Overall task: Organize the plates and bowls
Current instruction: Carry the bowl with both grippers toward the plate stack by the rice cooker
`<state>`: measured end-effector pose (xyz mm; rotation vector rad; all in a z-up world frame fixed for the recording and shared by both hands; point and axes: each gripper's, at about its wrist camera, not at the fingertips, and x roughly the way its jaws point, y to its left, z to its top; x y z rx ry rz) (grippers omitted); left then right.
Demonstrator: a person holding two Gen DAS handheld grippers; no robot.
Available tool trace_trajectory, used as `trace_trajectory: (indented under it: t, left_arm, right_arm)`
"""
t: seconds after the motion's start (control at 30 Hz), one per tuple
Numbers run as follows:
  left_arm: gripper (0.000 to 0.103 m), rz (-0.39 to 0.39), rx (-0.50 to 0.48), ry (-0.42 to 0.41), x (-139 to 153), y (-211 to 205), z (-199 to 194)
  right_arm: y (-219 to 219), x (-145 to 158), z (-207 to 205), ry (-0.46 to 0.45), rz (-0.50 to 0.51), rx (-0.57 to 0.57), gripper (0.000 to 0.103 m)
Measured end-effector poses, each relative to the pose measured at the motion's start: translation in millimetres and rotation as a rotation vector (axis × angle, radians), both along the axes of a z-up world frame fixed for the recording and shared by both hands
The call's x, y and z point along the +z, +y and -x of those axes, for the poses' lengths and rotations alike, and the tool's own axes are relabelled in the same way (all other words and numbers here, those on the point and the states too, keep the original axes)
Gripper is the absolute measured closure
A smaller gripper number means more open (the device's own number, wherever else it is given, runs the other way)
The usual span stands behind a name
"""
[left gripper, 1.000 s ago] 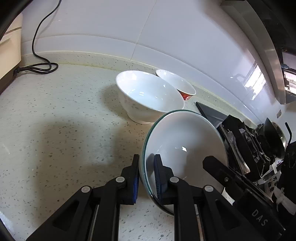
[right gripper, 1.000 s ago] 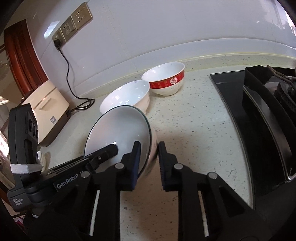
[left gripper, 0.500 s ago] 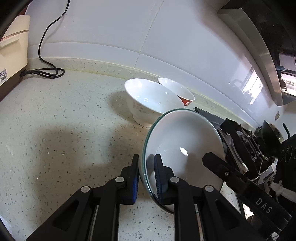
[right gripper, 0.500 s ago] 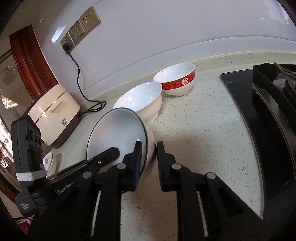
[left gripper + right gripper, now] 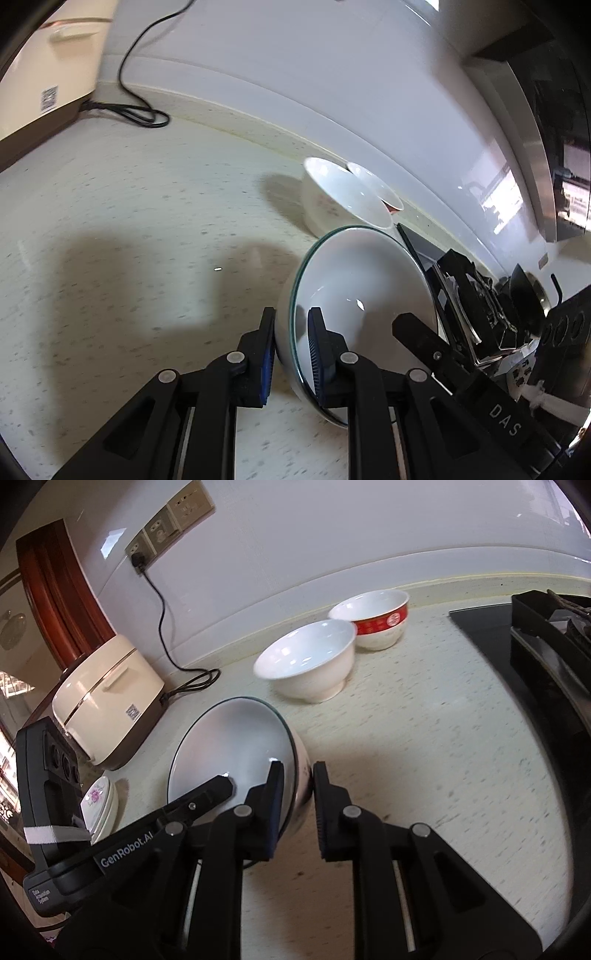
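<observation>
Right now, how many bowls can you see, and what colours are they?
Plain white bowl: 1
White bowl with a red band: 1
White bowl with a dark rim, held at its rim by both the left gripper and the right gripper: 1
Total: 3 bowls

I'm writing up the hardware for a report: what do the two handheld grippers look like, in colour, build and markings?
Both are black plastic. The left gripper and right gripper each have two angular fingers with cut-out openings, silver round pivot pins and ribbed blue pads. Seen from the right wrist camera, the left gripper carries white "GenRobot.AI" lettering and a strip of white tape; from the left wrist camera, the right gripper reads "DAS".
</observation>
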<state>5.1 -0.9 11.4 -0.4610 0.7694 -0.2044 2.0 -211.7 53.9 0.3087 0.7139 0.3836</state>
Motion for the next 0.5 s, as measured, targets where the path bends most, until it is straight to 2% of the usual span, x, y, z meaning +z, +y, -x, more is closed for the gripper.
trace_trajectory:
  t: [0.33, 0.5]
  left_arm:
    - [0.086, 0.007, 0.068, -0.014, 2, 44, 21]
    - [0.085, -0.016, 0.119, -0.046, 5, 61, 34]
  right_arm:
    - [46, 0, 13, -0.005, 0.006, 0.067, 0.084]
    - [68, -1, 15, -0.004, 0.007, 0.106, 0.084]
